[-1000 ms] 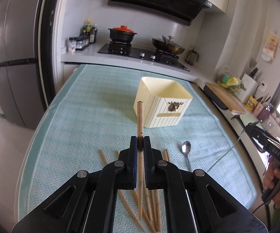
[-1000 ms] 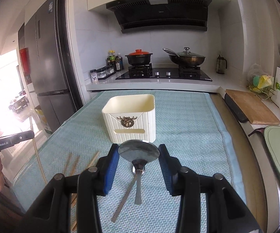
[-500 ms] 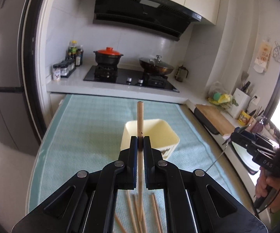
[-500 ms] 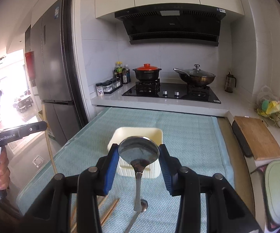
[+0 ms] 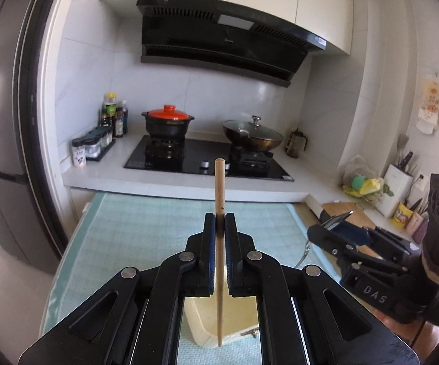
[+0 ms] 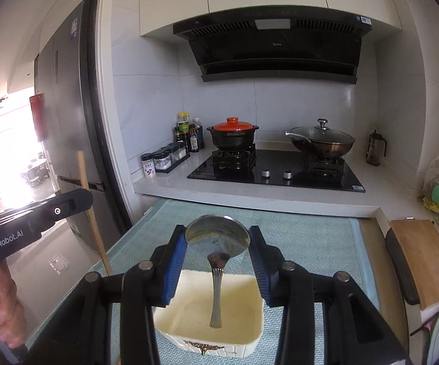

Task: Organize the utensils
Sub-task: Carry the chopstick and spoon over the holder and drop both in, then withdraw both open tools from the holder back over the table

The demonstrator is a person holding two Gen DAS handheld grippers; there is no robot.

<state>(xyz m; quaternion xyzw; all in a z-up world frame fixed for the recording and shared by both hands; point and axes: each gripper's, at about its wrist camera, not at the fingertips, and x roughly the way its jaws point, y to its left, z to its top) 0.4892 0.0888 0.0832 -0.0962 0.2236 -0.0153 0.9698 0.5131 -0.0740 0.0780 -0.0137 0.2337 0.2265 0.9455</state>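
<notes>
Grippers each hold one utensil above the cream container. The left gripper (image 5: pixel 219 223) has its jaws pinched almost together on a wooden chopstick (image 5: pixel 219 182), which stands upright between the pads, its blunt top rising well above the fingers and its lower end hanging over the cream container (image 5: pixel 240 319). The right gripper (image 6: pixel 217 240) stands partly open, its blue pads clamped on the two edges of a metal spoon (image 6: pixel 217 237); the bowl sits up between the fingers and the ribbed handle hangs straight down over the container's open mouth (image 6: pixel 189 304).

In the left view the gripper's black frame hides most of the container, showing only a slice of its inside and front wall. In the right view the container's front edge, with a dark ornament, is partly cut off by the frame. The person shows only as fingers (image 6: pixel 3 304) at the left edge.

The container sits on a pale green cloth (image 6: pixel 310 243) covering the counter, square, empty as far as can be seen.
</notes>
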